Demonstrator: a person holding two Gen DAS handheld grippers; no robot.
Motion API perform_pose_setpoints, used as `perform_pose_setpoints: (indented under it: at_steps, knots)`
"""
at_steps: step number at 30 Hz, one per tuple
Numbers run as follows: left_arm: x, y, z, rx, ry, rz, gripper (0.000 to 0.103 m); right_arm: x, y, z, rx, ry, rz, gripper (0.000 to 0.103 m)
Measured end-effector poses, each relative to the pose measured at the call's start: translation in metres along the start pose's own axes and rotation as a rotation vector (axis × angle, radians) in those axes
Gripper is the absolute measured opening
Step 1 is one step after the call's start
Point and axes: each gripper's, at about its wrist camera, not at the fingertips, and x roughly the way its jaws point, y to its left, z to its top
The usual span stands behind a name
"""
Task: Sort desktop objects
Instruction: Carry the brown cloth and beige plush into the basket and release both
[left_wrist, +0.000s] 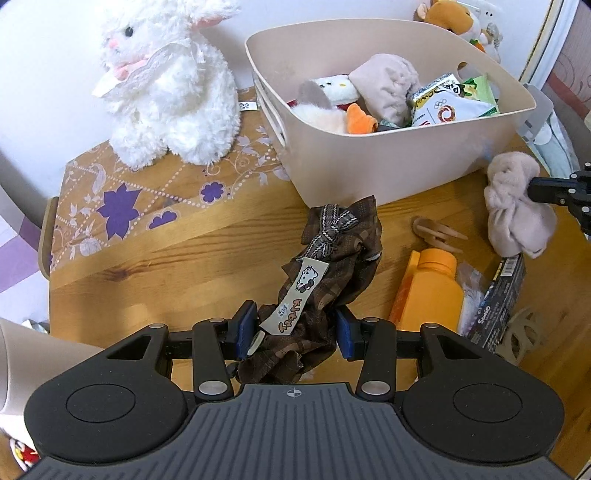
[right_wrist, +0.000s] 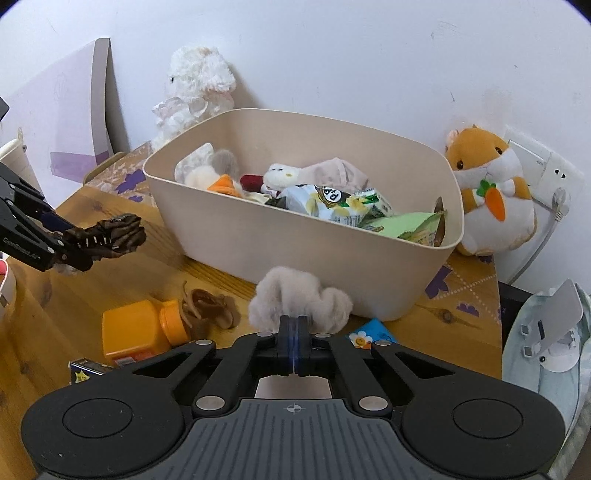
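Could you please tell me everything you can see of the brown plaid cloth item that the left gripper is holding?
The brown plaid cloth item is soft checked fabric, crumpled into a long bundle, with a grey striped ribbon bow near its far end and a cream card tag bearing a cartoon cat. The left gripper is shut on its near end, blue pads pressing both sides. In the right wrist view it hangs clear of the wooden table, left of the beige bin.

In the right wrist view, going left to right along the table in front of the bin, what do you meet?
Brown plaid cloth in the left tongs → orange bottle → tan hair claw → fluffy scrunchie → blue card.
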Motion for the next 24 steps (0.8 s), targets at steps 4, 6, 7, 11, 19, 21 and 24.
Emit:
perform_pose_setpoints:
  at_steps: [4,6,7,11,19,21,24]
  knots:
    - [0.001,0.001,-0.004,-0.008,0.004,0.002,0.045,0.005,-0.003,-0.003,0.022,0.046,0.010,0.020]
    - [0.000,0.001,-0.004,-0.011,0.004,0.003,0.045,0.006,-0.005,-0.005,0.055,0.053,0.002,0.041]
    - [0.000,0.001,-0.004,-0.013,0.002,0.003,0.045,0.007,-0.006,-0.007,0.065,0.059,0.004,0.057]
    - [-0.001,0.002,-0.004,-0.012,0.001,0.003,0.045,0.011,-0.002,-0.011,0.044,0.093,-0.030,0.078]
    - [-0.006,0.002,-0.007,-0.021,-0.003,0.007,0.045,0.023,0.004,-0.017,0.008,0.141,-0.022,0.032]
    - [-0.007,0.002,-0.008,-0.025,-0.004,0.008,0.045,0.022,0.004,-0.018,0.006,0.124,-0.013,0.017]
    - [-0.009,0.004,-0.010,-0.030,-0.008,0.009,0.045,0.017,0.004,-0.017,-0.009,0.102,-0.026,0.011]
